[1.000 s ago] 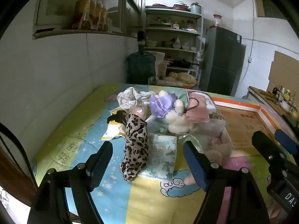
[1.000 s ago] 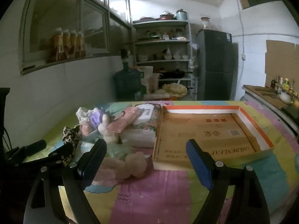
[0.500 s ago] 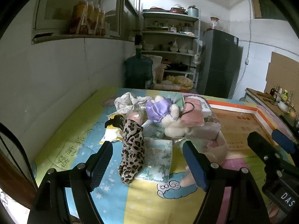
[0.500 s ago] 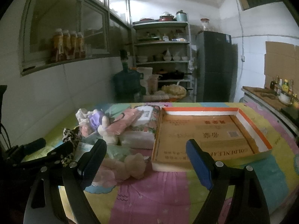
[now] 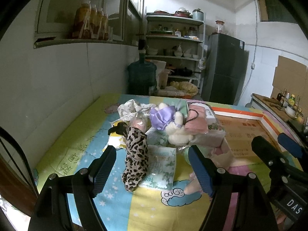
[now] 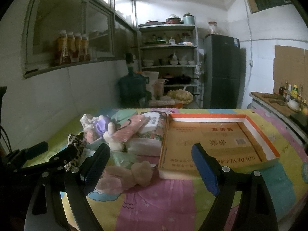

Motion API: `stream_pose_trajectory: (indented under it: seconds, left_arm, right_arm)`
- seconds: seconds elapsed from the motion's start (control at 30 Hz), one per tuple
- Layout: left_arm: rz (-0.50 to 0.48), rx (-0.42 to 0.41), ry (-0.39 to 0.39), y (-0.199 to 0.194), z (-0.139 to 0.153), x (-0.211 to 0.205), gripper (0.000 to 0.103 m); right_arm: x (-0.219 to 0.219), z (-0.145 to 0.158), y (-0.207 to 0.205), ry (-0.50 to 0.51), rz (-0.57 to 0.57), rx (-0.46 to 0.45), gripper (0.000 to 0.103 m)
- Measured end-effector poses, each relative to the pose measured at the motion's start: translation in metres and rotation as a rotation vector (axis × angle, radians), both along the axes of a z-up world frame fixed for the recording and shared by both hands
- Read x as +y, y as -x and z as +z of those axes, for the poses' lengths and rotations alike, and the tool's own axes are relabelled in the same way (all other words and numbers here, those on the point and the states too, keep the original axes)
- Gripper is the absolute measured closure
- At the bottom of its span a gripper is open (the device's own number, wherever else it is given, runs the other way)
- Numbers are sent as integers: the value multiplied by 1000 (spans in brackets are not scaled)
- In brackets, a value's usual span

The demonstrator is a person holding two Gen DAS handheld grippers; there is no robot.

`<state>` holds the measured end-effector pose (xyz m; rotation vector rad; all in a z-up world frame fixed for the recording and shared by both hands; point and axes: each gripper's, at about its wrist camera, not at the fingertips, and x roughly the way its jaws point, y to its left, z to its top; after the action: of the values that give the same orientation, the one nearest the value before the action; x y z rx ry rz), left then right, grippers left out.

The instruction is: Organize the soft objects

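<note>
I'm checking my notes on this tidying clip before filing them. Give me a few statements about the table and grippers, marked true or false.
1. The cardboard box holds no soft items. True.
2. The left gripper is clamped on the leopard-print cloth. False: its jaws stand open, short of the cloth.
3. The right gripper is open and holds nothing. True.
4. The white plush toy lies inside the box. False: it sits in the pile beside the box.
</note>
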<state>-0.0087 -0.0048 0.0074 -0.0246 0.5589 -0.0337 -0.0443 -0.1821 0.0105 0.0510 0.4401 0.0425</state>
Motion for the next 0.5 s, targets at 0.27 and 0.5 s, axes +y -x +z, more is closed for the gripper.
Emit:
stream_pose_trajectory:
  seconds: [0.27,0.5]
  left_arm:
    - [0,0,0,0,0,0,26]
    - [-2,2,2,0,0,0,26]
  right_arm:
    - [3,2,0,1,5,-3,15]
    - [3,2,0,-1,4,-1,15]
